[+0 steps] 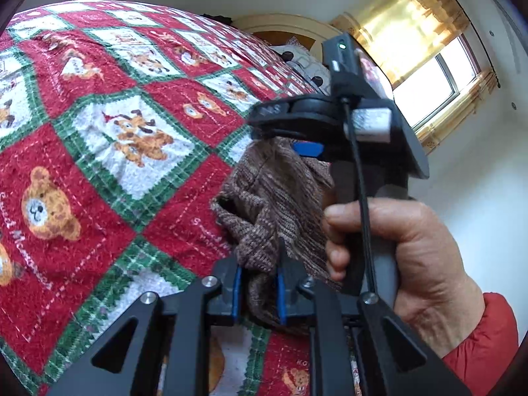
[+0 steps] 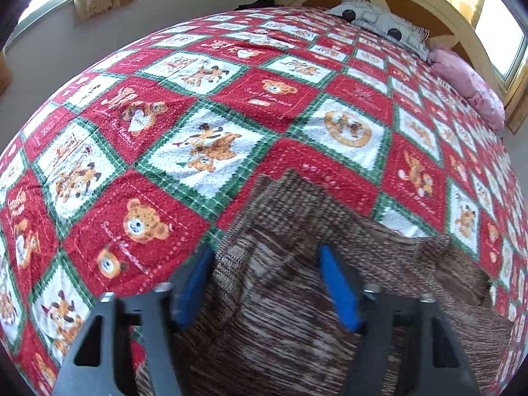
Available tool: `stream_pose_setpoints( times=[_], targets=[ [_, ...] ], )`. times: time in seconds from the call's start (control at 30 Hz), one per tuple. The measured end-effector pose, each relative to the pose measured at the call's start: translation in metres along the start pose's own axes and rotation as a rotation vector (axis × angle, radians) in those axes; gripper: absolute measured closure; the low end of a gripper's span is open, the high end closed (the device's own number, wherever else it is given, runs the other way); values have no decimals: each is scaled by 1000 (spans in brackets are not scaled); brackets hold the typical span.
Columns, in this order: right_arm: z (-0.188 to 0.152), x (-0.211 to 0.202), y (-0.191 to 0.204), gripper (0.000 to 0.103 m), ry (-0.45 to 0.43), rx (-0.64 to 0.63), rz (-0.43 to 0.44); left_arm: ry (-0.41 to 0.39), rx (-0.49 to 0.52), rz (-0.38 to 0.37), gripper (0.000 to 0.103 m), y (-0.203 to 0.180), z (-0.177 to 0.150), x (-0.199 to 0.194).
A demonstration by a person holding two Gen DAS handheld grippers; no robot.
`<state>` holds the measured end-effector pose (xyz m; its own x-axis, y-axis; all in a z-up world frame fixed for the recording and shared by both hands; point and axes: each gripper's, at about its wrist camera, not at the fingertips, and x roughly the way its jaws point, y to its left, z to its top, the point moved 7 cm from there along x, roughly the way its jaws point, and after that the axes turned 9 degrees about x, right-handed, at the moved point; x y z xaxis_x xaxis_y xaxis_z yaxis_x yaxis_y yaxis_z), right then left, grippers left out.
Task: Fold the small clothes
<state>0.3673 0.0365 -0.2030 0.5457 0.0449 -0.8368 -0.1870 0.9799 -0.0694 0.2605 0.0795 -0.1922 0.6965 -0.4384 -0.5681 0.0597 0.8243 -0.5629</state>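
- The left gripper [image 1: 259, 288], at the lower middle of its own view, is clamped on a bunch of the brown knitted garment [image 1: 277, 204], which hangs in the air above the quilt [image 1: 99, 151].
- The right gripper [image 1: 290, 138] shows in the centre of that view, held in a hand [image 1: 406, 257]; it pinches the cloth's upper end, probably to stretch it out before folding.
- In the right wrist view its blue pads [image 2: 340, 290] look spread with the knit [image 2: 283, 297] between them, blurred, so I cannot tell whether they are clamped.
- The cloth's long axis runs between the two grippers, from lower middle up to centre.
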Motion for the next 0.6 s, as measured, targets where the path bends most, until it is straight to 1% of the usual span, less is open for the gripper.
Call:
stream_pose_setpoints(
  times=[0.03, 0.07, 0.13, 0.2, 0.27, 0.33, 0.43, 0.53, 0.6],
  targets=[
    [2, -1, -1, 64, -3, 4, 1, 1, 5, -2, 85, -1, 0, 0],
    [2, -4, -6, 73, -4, 19, 13, 1, 14, -8, 87, -3, 0, 0],
    [3, -9, -17, 77, -3, 75, 78, 6, 37, -15, 87, -8, 0, 1],
    [5, -17, -33, 79, 1, 182, 196, 13, 79, -24, 87, -15, 1, 1],
    [6, -25, -46, 80, -6, 260, 278, -6, 138, -26, 88, -27, 3, -5],
    [7, -36, -62, 80, -16, 323, 340, -28, 202, -22, 89, -39, 4, -10],
    [6, -51, -82, 81, -24, 368, 385, -56, 311, -13, 89, -63, 8, -16],
    [5, -64, -103, 81, -30, 383, 396, -74, 389, -44, 89, -90, 10, -22],
    [0, -75, -125, 81, -36, 397, 398, -89, 461, -62, 89, -111, 9, -23]
  ],
)
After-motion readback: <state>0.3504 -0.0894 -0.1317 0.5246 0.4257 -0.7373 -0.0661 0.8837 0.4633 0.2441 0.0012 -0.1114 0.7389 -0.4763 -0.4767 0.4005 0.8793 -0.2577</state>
